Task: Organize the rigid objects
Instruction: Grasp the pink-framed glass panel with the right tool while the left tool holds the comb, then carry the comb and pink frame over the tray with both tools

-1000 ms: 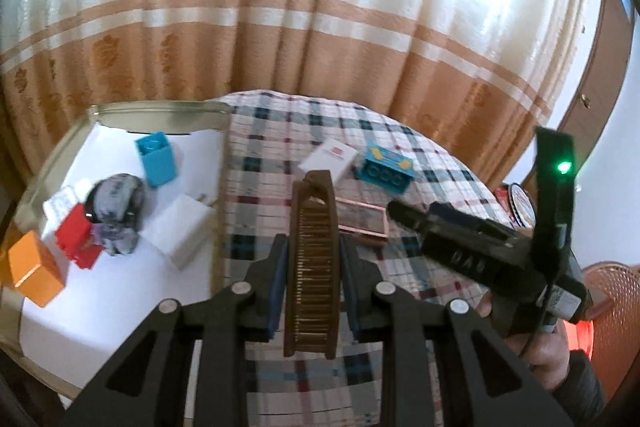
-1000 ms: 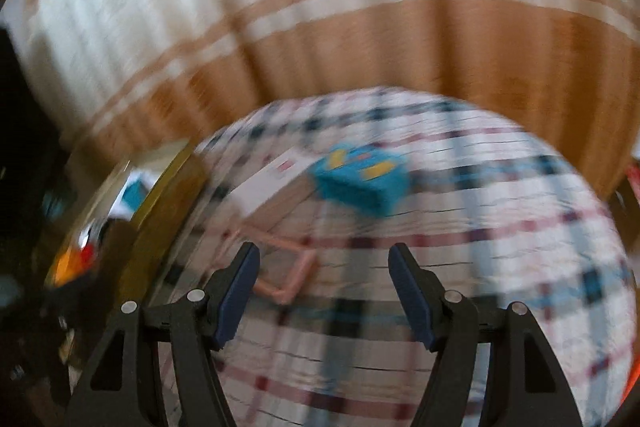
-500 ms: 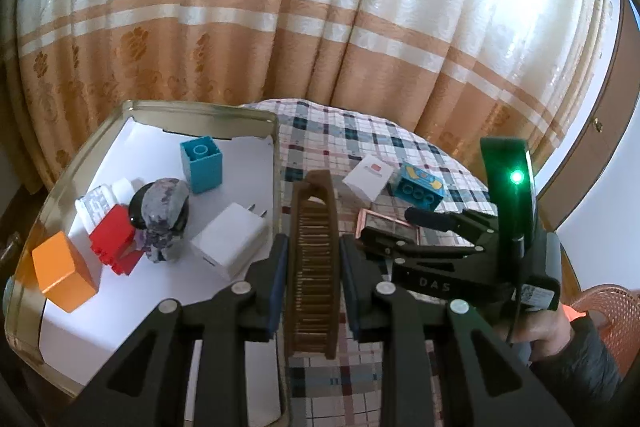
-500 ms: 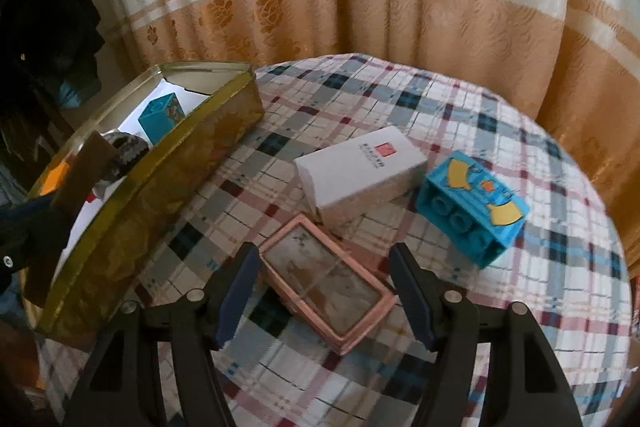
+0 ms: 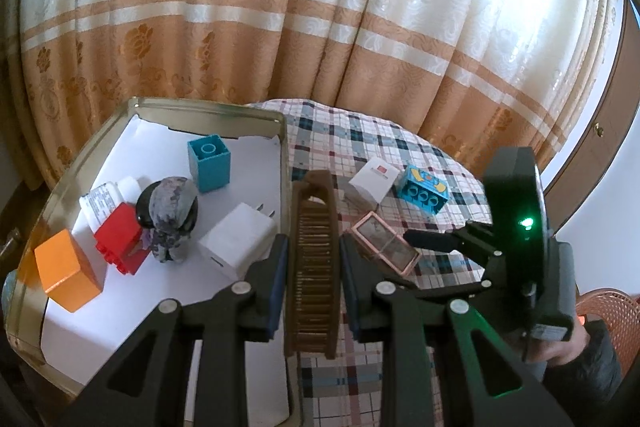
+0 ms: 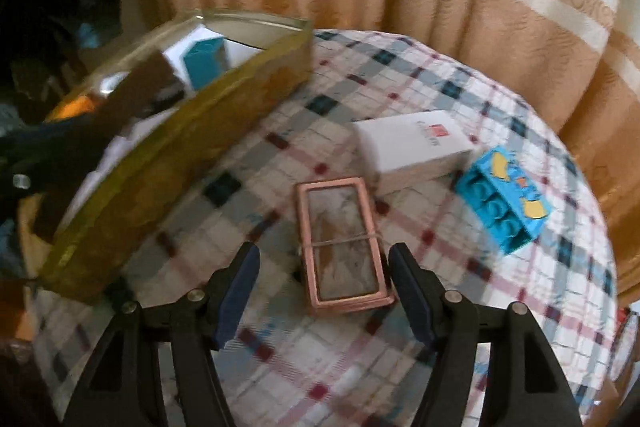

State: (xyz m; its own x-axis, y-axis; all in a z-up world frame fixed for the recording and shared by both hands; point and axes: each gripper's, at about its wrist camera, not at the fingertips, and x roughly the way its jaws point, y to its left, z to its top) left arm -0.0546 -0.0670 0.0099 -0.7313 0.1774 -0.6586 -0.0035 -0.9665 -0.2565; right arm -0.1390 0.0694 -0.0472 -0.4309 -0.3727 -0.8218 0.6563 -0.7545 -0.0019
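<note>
1. Left gripper [image 5: 312, 267] tilts downward, clamped on a brown wooden comb [image 5: 313, 267] over the gold tin tray's rim [image 5: 283, 163].
2. Right gripper [image 6: 324, 283] angles down, jaws apart, straddling the pink-framed rectangular case [image 6: 340, 243] on the plaid tablecloth [image 6: 460, 87].

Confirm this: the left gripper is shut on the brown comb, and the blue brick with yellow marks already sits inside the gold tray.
Not quite. The left gripper is shut on the brown comb, but the blue brick lies on the checked tablecloth, outside the gold tray. The left wrist view shows this.
</note>
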